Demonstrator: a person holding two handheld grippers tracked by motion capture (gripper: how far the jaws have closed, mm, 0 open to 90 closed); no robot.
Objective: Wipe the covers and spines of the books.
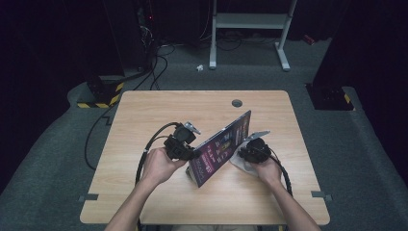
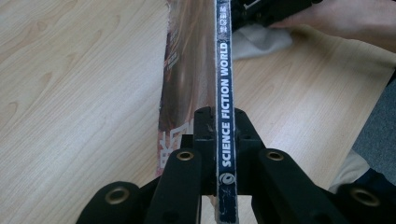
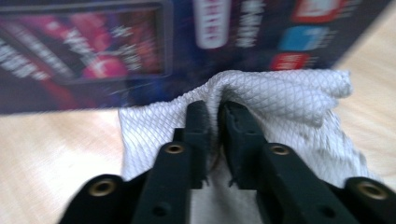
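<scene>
Wiping looks like the step in hand, judged from how the two tools are set. At the centre of the high view a magazine (image 1: 222, 147) stands tilted on edge on the wooden table (image 1: 144, 110), its dark cover facing lower right. The left gripper (image 1: 192, 153) is clamped on the spine at the magazine's lower left end; in the left gripper view the spine (image 2: 224, 93) runs up the middle of the frame with a jaw pressed to each side. The right gripper (image 3: 215, 109) has its jaws drawn together on a fold of white mesh cloth (image 3: 280, 100), pinched at mid frame, with the cover (image 3: 140, 42) just beyond it along the top. In the high view the cloth (image 1: 239, 163) lies on the table right of centre, beside the magazine's lower edge. To do this well, the left grip should stay firm and steady so the magazine does not tip, while the cloth is pressed flat and lightly against the cover and drawn along it in even strokes. Too hard a push could fold the pages or topple the magazine.
</scene>
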